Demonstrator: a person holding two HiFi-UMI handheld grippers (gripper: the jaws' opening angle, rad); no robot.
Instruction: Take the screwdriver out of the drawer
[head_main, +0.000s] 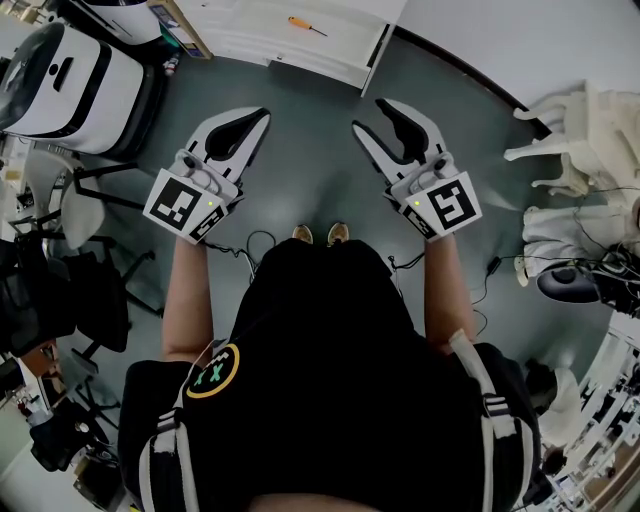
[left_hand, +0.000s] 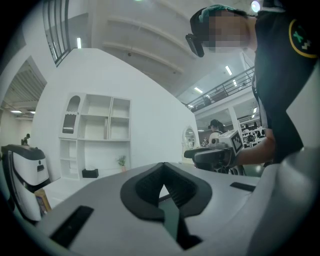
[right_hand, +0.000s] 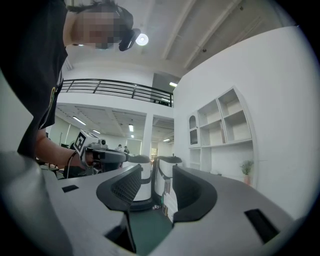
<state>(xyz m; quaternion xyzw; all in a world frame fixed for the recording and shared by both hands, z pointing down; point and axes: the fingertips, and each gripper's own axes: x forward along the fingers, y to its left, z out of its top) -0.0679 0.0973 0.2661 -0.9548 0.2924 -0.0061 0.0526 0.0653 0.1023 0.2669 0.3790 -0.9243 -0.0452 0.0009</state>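
The person is standing on the grey floor (head_main: 305, 180), holding both grippers out level ahead of the body, well apart from each other. The left gripper (head_main: 262, 118) is showing its jaws pressed together at the tips, with nothing pinched between them. The right gripper (head_main: 372, 116) is standing with its jaws spread and is gripping nothing; through the gap its own view is showing only floor and a white machine (right_hand: 141, 176) far behind.

The orange-handled screwdriver (head_main: 305, 25) is lying far from both grippers, on a flat white surface of the white cabinet (head_main: 335, 55) at the top of the head view. Whether that surface is an open drawer or the cabinet's top is hard to tell from this steep angle. White chairs (head_main: 575, 130) are standing off to the right, and the person's shoes (head_main: 320, 235) are pointing towards the cabinet.
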